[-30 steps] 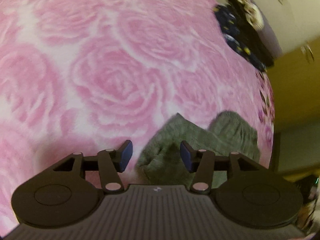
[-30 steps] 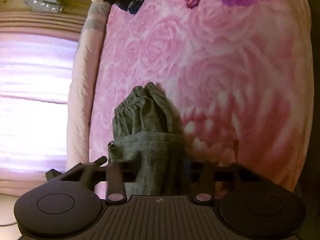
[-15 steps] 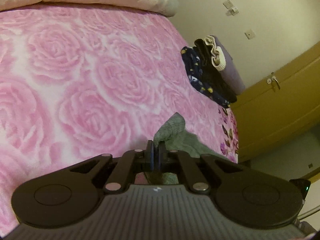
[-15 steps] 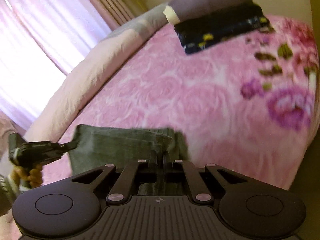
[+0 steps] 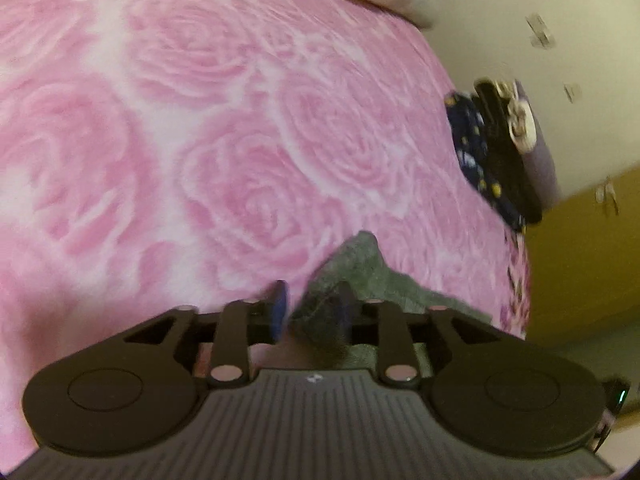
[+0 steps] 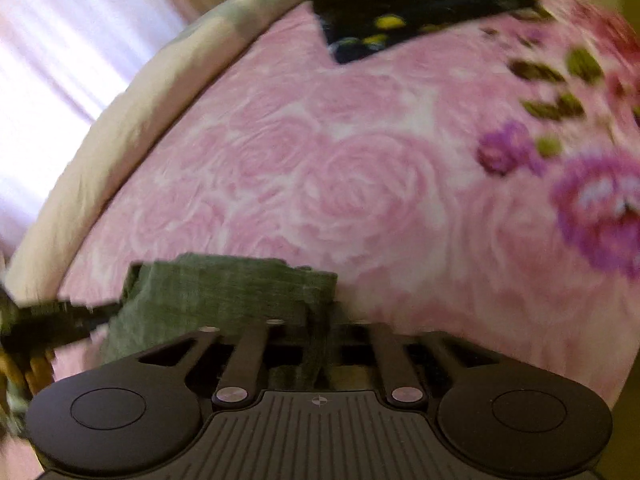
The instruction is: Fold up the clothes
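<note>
A grey-green garment (image 5: 360, 276) lies folded on the pink rose-patterned bed cover (image 5: 200, 140). My left gripper (image 5: 310, 308) is open, its blue-padded fingers standing either side of the garment's near corner. In the right wrist view the garment (image 6: 224, 292) spreads to the left, and a strip of it runs down between the fingers of my right gripper (image 6: 320, 332), which looks partly open; the fingertips are hidden by cloth. The left gripper (image 6: 60, 316) shows at the garment's left edge.
A stack of folded dark clothes (image 5: 496, 152) sits at the far side of the bed by the wall; it also shows in the right wrist view (image 6: 420, 12). A pale bolster (image 6: 120, 120) lines the bed's window side. A yellow cabinet (image 5: 580, 248) stands on the right.
My left gripper has opened and let go of the garment's corner. My right gripper's fingers have spread apart. Both views have shifted and blurred with motion.
</note>
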